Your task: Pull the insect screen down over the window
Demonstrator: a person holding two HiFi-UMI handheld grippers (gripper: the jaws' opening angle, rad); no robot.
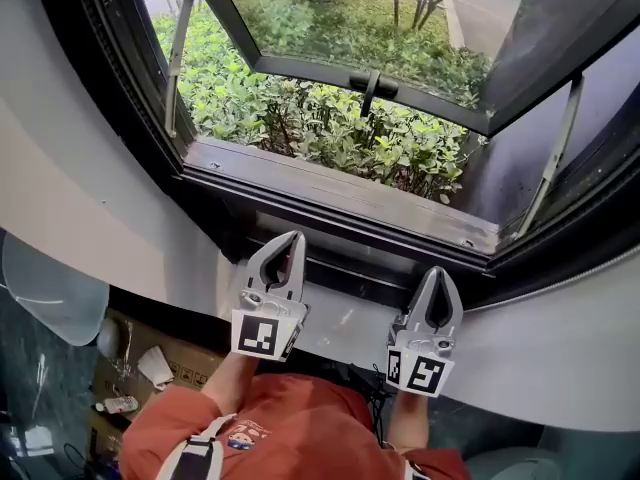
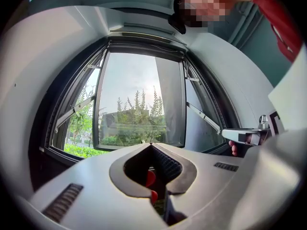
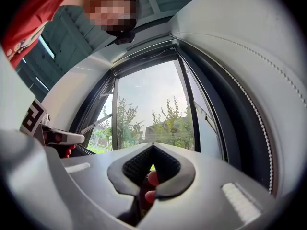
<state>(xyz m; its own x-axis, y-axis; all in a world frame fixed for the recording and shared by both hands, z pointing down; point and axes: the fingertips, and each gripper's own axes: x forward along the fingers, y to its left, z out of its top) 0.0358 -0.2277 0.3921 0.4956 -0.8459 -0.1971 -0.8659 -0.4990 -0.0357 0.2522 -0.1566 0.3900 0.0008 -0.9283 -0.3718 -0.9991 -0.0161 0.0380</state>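
The window [image 1: 330,98] stands open, its dark-framed sash [image 1: 375,73] tilted outward over green shrubs. The insect screen is rolled up inside the housing [image 2: 139,32] along the top of the window frame, also seen as the housing [image 3: 144,44] in the right gripper view. My left gripper [image 1: 296,236] is shut and empty, held just inside the dark sill [image 1: 340,203], left of centre. My right gripper [image 1: 438,270] is also shut and empty, a little to the right and nearer me. Both point at the window opening.
Metal stay arms [image 1: 178,53] [image 1: 555,148] brace the sash on both sides. Curved white wall [image 1: 90,198] flanks the window. Below left lie a cardboard box [image 1: 160,363] and small clutter. My red sleeves [image 1: 270,433] fill the bottom.
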